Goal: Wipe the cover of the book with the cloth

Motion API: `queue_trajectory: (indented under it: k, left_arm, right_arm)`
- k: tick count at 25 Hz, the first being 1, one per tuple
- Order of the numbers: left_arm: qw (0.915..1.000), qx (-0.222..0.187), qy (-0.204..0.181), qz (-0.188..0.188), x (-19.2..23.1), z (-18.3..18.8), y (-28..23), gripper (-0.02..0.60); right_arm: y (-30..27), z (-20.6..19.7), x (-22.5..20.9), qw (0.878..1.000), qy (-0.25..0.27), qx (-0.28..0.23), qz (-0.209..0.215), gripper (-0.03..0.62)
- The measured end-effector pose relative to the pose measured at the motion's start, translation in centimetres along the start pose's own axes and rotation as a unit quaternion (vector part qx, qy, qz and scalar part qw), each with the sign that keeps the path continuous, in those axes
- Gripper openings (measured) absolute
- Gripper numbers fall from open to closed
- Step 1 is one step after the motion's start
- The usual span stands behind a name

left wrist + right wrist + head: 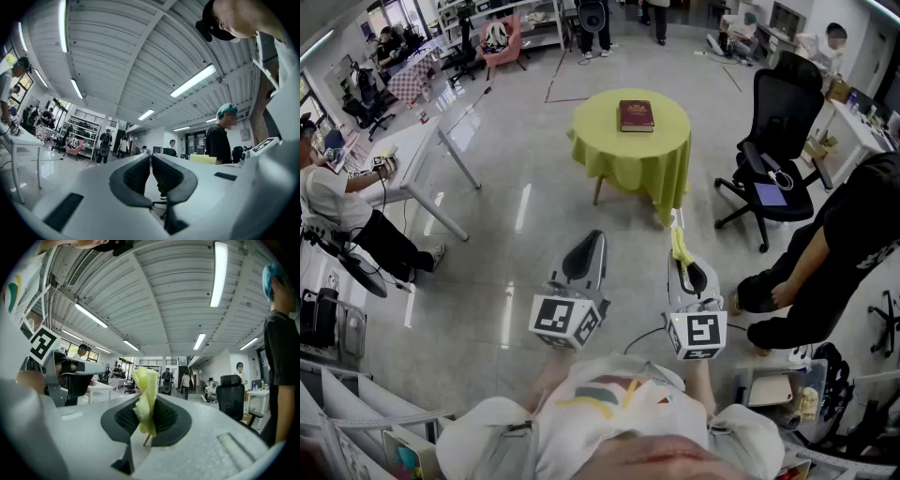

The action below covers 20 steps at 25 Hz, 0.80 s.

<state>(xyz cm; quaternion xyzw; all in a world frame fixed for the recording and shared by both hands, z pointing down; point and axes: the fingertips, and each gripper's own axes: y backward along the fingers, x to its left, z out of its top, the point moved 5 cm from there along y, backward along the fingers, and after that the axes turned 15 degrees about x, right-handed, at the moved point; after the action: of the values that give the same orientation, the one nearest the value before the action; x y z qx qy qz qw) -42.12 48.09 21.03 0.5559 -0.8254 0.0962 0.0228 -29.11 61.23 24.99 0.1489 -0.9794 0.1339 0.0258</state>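
A dark red book (636, 115) lies on a small round table with a yellow-green tablecloth (609, 150), some way ahead of me across the floor. Both grippers are held close to my chest, far short of the table. My right gripper (679, 251) is shut on a yellow cloth (146, 397), which sticks up between its pads; the cloth (677, 246) shows at the gripper's tip in the head view. My left gripper (586, 251) is shut with nothing between its pads (138, 174). Both gripper views point up toward the ceiling.
A black office chair (773, 155) stands right of the round table. A person in black (834, 253) crouches at my right. A white desk (412, 155) with a seated person (337, 211) is at the left. Bare grey floor lies between me and the table.
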Motion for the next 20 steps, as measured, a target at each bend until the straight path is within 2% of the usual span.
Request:
queue_trajectory:
  k: [13,20]
  left_arm:
    - [0.9999,0.002,0.005,-0.012,2.1,-0.1,-1.7,0.028]
    - [0.9999,0.0,0.014,-0.008,3.9,-0.3,-1.7,0.028]
  right_arm:
    - [-2.2,0.5,0.6,1.0,0.006,0.009,0.0,0.031]
    - [-3.6,0.7,1.9,0.999,0.026,0.02,-0.002,0.031]
